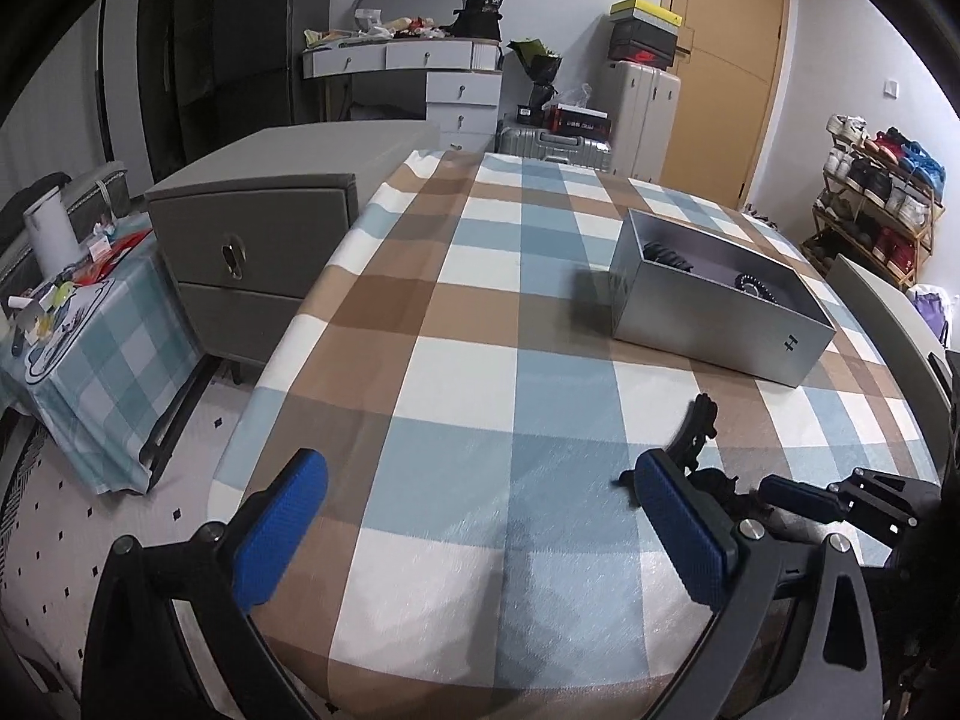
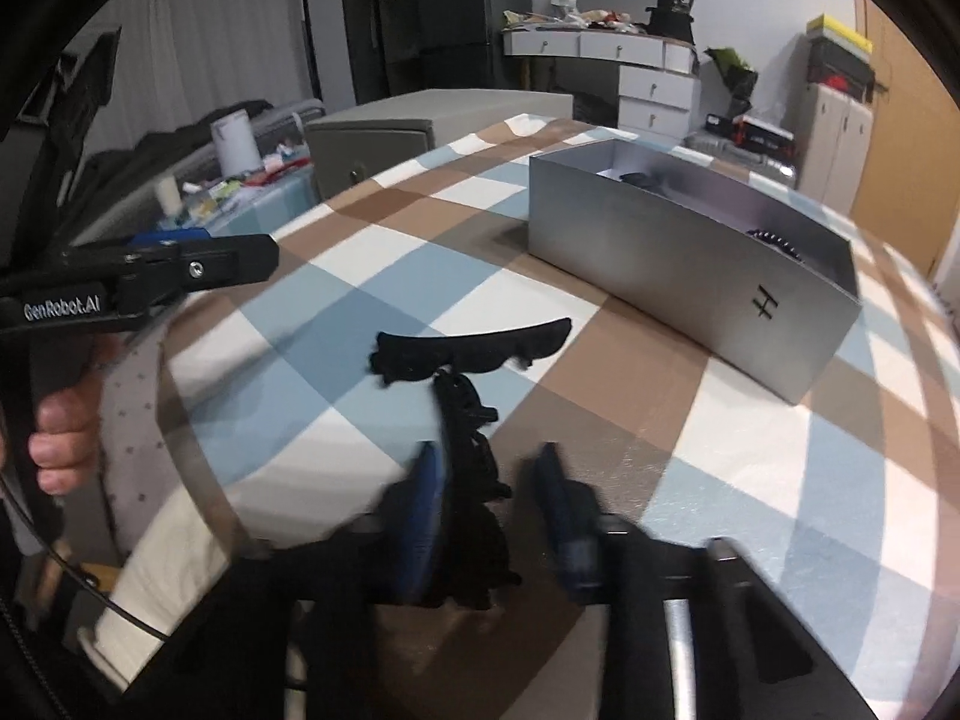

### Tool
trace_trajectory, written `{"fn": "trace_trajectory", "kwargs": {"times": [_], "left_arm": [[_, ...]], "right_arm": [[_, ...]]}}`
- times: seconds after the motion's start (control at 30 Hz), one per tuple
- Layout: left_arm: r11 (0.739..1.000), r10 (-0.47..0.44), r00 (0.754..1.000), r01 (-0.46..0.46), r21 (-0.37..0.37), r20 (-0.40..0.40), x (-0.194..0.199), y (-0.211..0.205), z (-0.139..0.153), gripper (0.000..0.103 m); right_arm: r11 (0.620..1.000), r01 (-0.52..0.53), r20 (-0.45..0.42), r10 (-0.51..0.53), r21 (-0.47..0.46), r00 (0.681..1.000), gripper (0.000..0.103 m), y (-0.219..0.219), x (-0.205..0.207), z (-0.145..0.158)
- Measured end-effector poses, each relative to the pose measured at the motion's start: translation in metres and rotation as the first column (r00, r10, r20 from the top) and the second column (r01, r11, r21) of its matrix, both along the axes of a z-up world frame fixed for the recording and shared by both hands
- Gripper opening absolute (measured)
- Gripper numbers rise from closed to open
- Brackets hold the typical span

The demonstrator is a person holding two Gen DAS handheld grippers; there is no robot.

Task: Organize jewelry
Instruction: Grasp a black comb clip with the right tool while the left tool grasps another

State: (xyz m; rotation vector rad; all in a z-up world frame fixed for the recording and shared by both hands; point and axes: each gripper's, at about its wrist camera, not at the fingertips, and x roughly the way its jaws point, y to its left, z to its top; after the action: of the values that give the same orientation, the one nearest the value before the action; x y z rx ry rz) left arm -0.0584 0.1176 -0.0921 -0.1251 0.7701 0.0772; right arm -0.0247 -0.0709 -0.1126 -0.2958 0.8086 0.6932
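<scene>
A black scalloped jewelry piece (image 2: 474, 348) lies on the checked tablecloth (image 1: 456, 276) and runs back between the pads of my right gripper (image 2: 489, 462), which is shut on its near end. The frame is blurred there. In the left wrist view the same black jewelry piece (image 1: 699, 426) stands just right of my left gripper (image 1: 480, 528), whose blue pads are wide open over bare cloth with nothing between them. Beyond it, an open silver box (image 1: 708, 330) holds a dark beaded bracelet (image 1: 753, 287) and another dark item (image 1: 666, 255). The right wrist view shows the silver box (image 2: 690, 264) too.
A hand (image 2: 60, 438) holds the left gripper (image 2: 240, 252) at the table's left edge. A grey nightstand (image 1: 252, 252) stands close to the table's left side, next to a cluttered side table (image 1: 90, 324). At the right is a grey chair back (image 1: 888, 312).
</scene>
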Motion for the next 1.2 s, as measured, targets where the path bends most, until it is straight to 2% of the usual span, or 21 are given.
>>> {"fn": "trace_trajectory", "kwargs": {"times": [0.17, 0.4, 0.53, 0.63, 0.73, 0.8, 0.9, 1.17, 1.2], "left_arm": [[1.000, 0.007, 1.000, -0.007, -0.016, -0.013, 0.002, 0.005, -0.001, 0.100], [1.000, -0.004, 1.000, 0.004, -0.008, -0.022, 0.005, 0.001, 0.001, 0.100], [0.999, -0.034, 0.999, 0.033, -0.010, -0.038, 0.012, -0.005, 0.001, 0.100], [0.997, -0.074, 0.996, 0.075, 0.016, -0.043, 0.016, -0.016, 0.003, 0.100], [0.993, -0.091, 0.993, 0.096, 0.074, -0.072, 0.024, -0.029, 0.002, 0.100], [0.990, -0.113, 0.990, 0.120, 0.072, -0.085, 0.029, -0.034, 0.000, 0.100], [0.981, -0.178, 0.979, 0.185, 0.057, -0.101, 0.036, -0.047, -0.001, 0.100], [0.939, -0.315, 0.933, 0.333, 0.088, -0.173, 0.057, -0.084, -0.012, 0.099], [0.936, -0.324, 0.927, 0.343, 0.081, -0.186, 0.061, -0.086, -0.013, 0.096]], "right_arm": [[0.999, 0.000, 0.034, 0.001, -0.046, 0.999, 0.017, 0.001, -0.004, 0.004], [0.999, 0.040, 0.084, -0.040, -0.002, 0.996, 0.017, -0.021, 0.000, 0.022], [0.994, 0.111, 0.093, -0.113, 0.018, 0.989, 0.017, -0.041, 0.008, 0.027], [0.986, 0.161, 0.089, -0.165, 0.042, 0.982, 0.017, -0.058, 0.015, 0.029], [0.978, 0.201, 0.096, -0.207, 0.062, 0.974, 0.017, -0.073, 0.020, 0.033], [0.974, 0.214, 0.093, -0.221, 0.074, 0.971, 0.017, -0.080, 0.022, 0.033], [0.967, 0.238, 0.088, -0.247, 0.095, 0.965, 0.017, -0.092, 0.024, 0.033], [0.942, 0.305, 0.055, -0.315, 0.138, 0.948, 0.018, -0.122, 0.026, 0.029], [0.941, 0.309, 0.055, -0.319, 0.140, 0.946, 0.018, -0.124, 0.026, 0.029]]}}
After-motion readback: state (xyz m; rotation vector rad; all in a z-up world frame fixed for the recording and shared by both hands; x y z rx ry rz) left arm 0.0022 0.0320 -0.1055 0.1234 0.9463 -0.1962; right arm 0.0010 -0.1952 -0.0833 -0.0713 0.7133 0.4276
